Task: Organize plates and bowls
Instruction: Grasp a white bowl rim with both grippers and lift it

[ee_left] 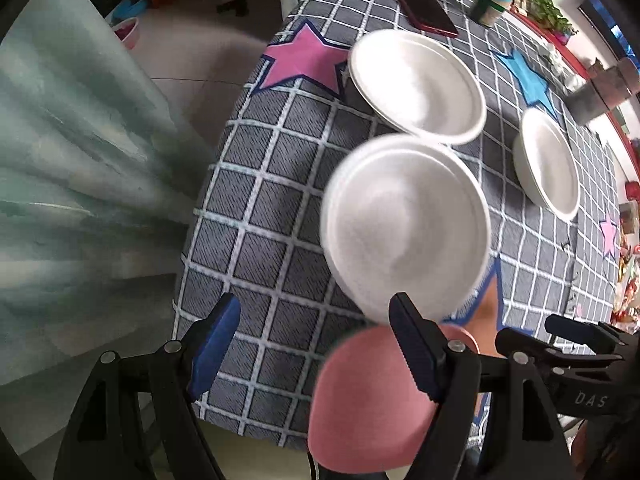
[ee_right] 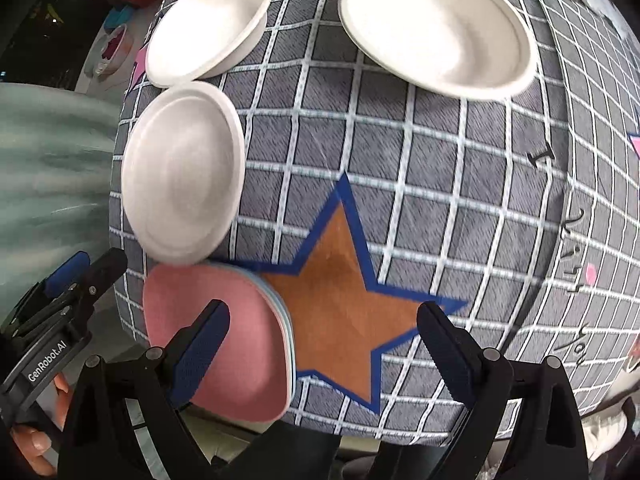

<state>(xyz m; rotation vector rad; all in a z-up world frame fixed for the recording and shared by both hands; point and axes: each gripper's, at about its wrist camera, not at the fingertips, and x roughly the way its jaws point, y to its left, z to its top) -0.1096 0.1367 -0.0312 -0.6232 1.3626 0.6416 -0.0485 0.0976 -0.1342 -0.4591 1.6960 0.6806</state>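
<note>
1. Left hand-held gripper (ee_left: 316,344): jaws spread wide, nothing between them. It hangs over the near edge of the table (ee_left: 260,208). Pink plate (ee_left: 360,404) sits just under/behind its right finger; near bowl (ee_left: 404,228) is just ahead of that fingertip.
2. Right hand-held gripper (ee_right: 322,344): also spread open, empty. Its left finger overlaps the pink plate in view, right finger is over the orange star (ee_right: 340,300). Can't tell if either finger touches anything.
3. Done so far, judging by layout: pink plate tops a thin stack; pale blue edges (ee_right: 280,312) show beneath it, so flat plates look gathered already at the near edge, between the two grippers.
4. Far-left bowl (ee_left: 416,84), ahead of the left gripper, seems to be 2 nested (double rim in right wrist view), so maybe one bowl is stacked.
5. Left to do: bowls are still spread out. Near bowl touches/overlaps the pink stack's far edge and sits just beside the far-left bowl. Third bowl (ee_left: 548,164) is well apart, ahead-right of both grippers.
6. Est. roughly halfway: plates sorted, bowls need nesting into 1 pile.
7. Phone (ee_left: 422,6) & jar (ee_left: 494,2) are far ahead, not in the way.
</note>
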